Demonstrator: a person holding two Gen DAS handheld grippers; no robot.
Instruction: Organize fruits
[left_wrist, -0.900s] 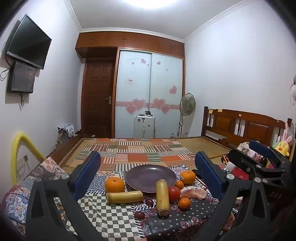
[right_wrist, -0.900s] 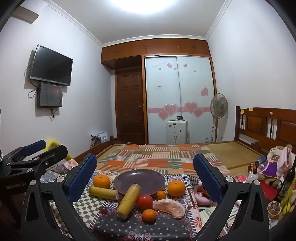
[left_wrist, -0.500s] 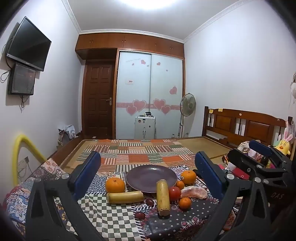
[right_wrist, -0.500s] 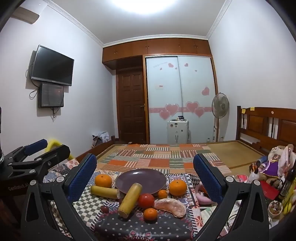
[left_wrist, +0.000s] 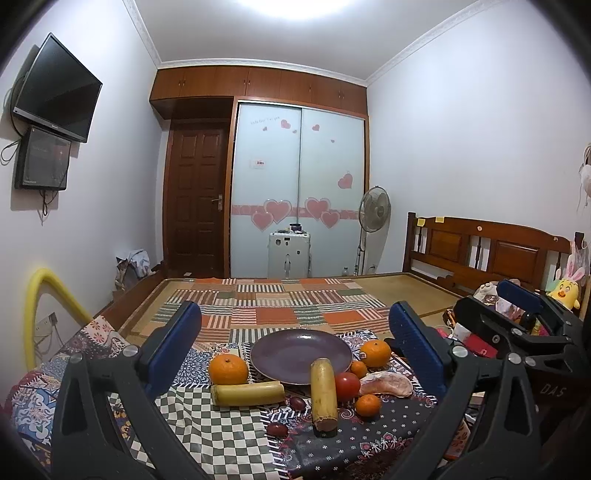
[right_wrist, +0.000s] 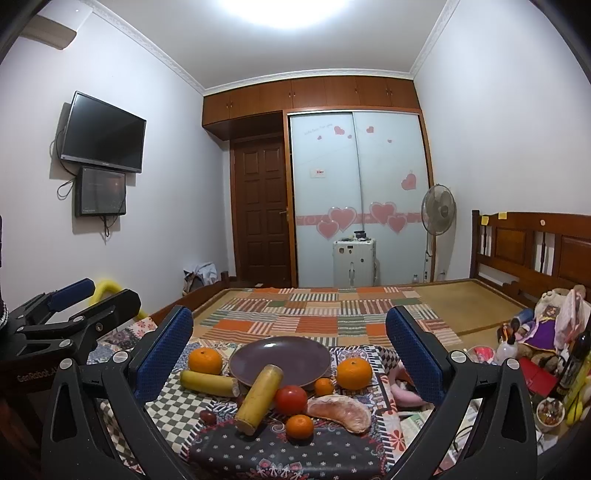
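A purple plate (left_wrist: 301, 352) (right_wrist: 279, 359) sits empty on a cloth-covered table. Around it lie two large oranges (left_wrist: 228, 369) (left_wrist: 375, 353), two small oranges (left_wrist: 368, 405) (left_wrist: 358, 369), a red tomato (left_wrist: 347, 386) (right_wrist: 290, 400), two yellow sugarcane pieces (left_wrist: 247, 393) (left_wrist: 324, 396), a pomelo wedge (left_wrist: 386, 384) (right_wrist: 340, 408) and dark dates (left_wrist: 277, 429). My left gripper (left_wrist: 295, 345) is open and empty, held back from the fruit. My right gripper (right_wrist: 290, 349) is open and empty, also short of the table.
The patterned tablecloth (left_wrist: 207, 432) covers the table in front of a bed with a patchwork quilt (left_wrist: 280, 306). Toys and bottles (right_wrist: 546, 332) crowd the right side. The other gripper shows at each view's edge (left_wrist: 517, 325) (right_wrist: 55, 321).
Both views have shifted only slightly; the fruit and plate lie as before and both grippers stay open.
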